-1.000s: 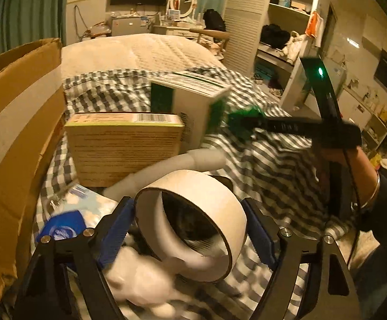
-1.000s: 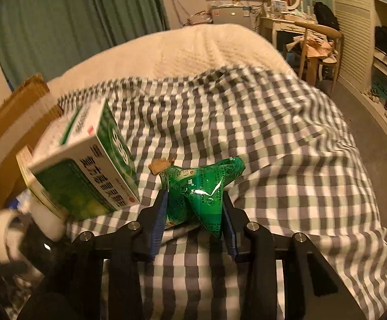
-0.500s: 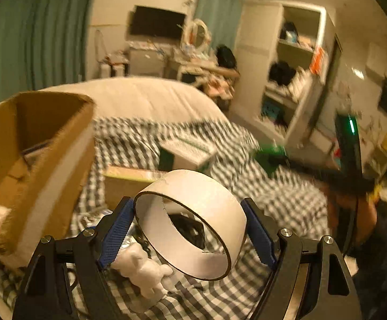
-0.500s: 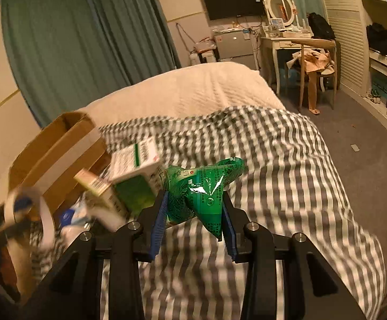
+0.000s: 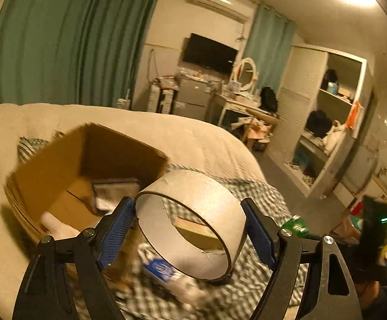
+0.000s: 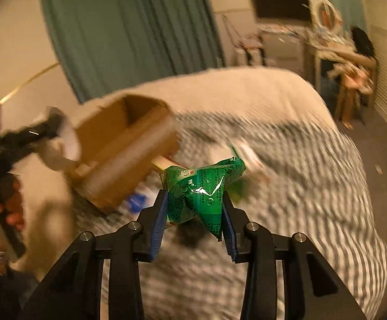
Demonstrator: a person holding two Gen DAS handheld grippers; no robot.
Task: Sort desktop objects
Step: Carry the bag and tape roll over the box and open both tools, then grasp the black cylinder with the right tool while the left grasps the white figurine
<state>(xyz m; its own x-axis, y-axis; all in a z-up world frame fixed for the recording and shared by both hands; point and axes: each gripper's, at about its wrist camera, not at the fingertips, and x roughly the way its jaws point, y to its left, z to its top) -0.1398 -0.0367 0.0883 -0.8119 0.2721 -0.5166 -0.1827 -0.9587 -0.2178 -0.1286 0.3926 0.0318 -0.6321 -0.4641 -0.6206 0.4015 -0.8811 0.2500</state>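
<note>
1. The left gripper (image 5: pixel 190 229) is clamped on a white tape roll (image 5: pixel 193 224), its blue pads pressing the roll's outer wall from both sides. The roll is held in the air, just beside the near corner of the open cardboard box (image 5: pixel 86 170).
2. The right gripper (image 6: pixel 196 213) is closed on a crumpled green packet (image 6: pixel 204 189), held above the checked blanket (image 6: pixel 300 186) and apart from the box.
3. The box sits on the bed (image 5: pixel 193 138) with its open top facing up; a flat dark item and something pale already lie inside.
4. I judge the step in hand to be carrying the roll over the box. To do it well, bring the roll fully past the cardboard wall before loosening the grip, and lower it first so it does not roll or bounce back out.
5. The packet is light and springy; keep it pinched until it is over the box.
6. More clutter lies blurred on the blanket below the left gripper, so sorting looks unfinished.
</note>
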